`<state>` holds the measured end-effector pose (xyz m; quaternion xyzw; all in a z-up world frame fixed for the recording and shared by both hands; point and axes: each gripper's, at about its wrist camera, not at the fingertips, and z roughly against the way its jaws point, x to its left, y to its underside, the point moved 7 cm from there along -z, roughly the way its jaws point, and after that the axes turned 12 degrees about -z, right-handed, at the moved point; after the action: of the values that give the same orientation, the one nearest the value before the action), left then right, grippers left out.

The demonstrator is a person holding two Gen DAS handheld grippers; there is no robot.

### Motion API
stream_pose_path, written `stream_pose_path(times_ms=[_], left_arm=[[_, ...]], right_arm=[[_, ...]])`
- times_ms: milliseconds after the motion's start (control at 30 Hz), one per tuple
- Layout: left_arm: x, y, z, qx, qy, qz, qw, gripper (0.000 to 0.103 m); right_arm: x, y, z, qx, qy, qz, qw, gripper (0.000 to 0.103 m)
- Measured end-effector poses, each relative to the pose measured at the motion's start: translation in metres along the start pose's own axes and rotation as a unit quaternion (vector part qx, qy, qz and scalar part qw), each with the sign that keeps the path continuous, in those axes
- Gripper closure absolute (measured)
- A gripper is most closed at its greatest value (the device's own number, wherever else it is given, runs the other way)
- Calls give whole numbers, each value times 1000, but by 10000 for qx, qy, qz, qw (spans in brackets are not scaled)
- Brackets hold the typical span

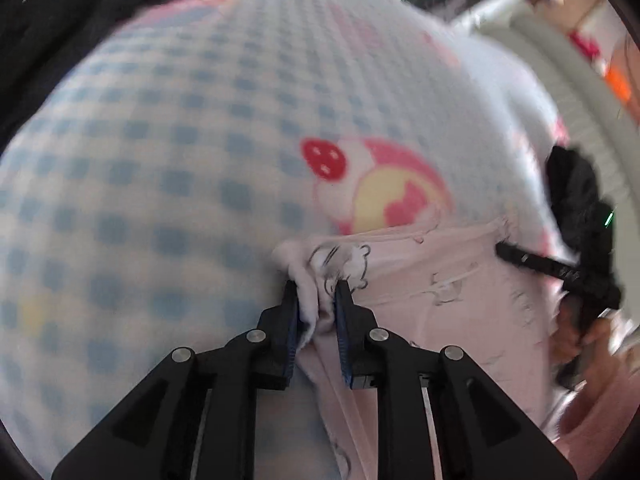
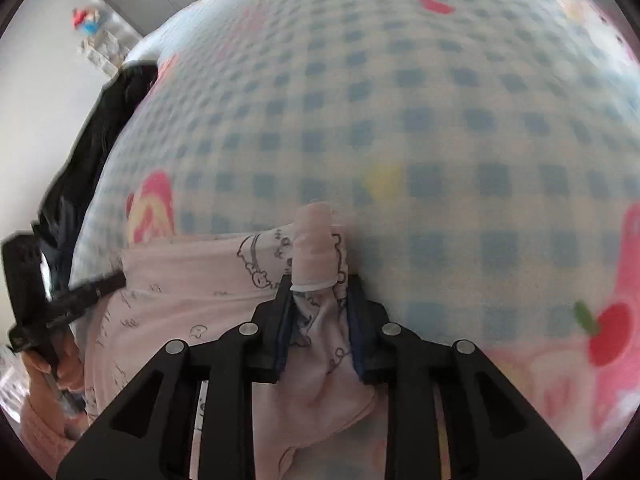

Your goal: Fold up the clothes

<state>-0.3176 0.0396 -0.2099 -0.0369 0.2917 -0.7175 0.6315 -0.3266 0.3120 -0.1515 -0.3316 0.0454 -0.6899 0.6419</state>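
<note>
We hold the pale pink printed cotton garment by its far edge: left gripper and right gripper each pinch a bunched corner. That edge runs left-right above the blue-checked bed sheet, the rest hanging toward us.

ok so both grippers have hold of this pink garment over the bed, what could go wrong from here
1. The left gripper pinches only a bunched edge of the garment; it could slip out under tension.
2. The right gripper has a thick wad with a cuff poking past the jaws, so the fold may come out lopsided.
3. Both views are blurred, suggesting fast motion; the cloth may land wrinkled on the blanket.
</note>
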Motion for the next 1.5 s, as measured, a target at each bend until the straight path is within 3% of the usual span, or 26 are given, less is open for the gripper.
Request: stream_pose_path(times_ms=[33, 67, 167, 267, 367, 433, 600, 733, 867, 1033, 1300, 1400, 1500], left_arm=[[-5, 12, 11, -58, -9, 52, 10000, 67], [-9, 23, 22, -116, -17, 103, 9999, 62], [-22, 59, 54, -289, -42, 258, 9992, 57], [-36, 94, 86, -463, -68, 413, 9980, 57], [-49, 129, 119, -636, -93, 568, 9963, 57], [-58, 153, 141, -751, -110, 671, 9949, 57], [-73, 217, 172, -1161, -11, 1045, 9877, 56], [-73, 245, 160, -1037, 521, 1393, 9834, 56], [-86, 249, 156, -1037, 759, 1324, 9828, 56], [-101, 256, 144, -860, 663, 1141, 9875, 52], [-95, 265, 129, -973, 991, 1808, 9737, 46], [-107, 259, 135, -1092, 1283, 1634, 9721, 48], [-112, 259, 129, -998, 1160, 1557, 9759, 50]], right_arm=[[-3, 2, 4, -48, 115, -7, 9999, 75], [-6, 5, 8, -97, 229, -14, 9997, 71], [-16, 12, 20, -242, 573, -36, 9981, 47], [-21, 31, 37, -300, 753, -79, 9967, 47], [-8, 99, 74, 53, 164, -229, 9996, 47], [-3, 143, 89, 350, 31, -337, 9988, 47], [15, 208, 103, 687, 342, -149, 9969, 47], [18, 231, 119, 674, 521, -36, 9964, 46], [17, 253, 121, 803, 531, -110, 9953, 46], [9, 269, 125, 912, 290, -478, 9943, 45], [-1, 281, 126, 890, -228, -896, 9917, 43], [-2, 281, 124, 865, -394, -990, 9905, 43], [1, 283, 120, 879, -538, -954, 9901, 42]])
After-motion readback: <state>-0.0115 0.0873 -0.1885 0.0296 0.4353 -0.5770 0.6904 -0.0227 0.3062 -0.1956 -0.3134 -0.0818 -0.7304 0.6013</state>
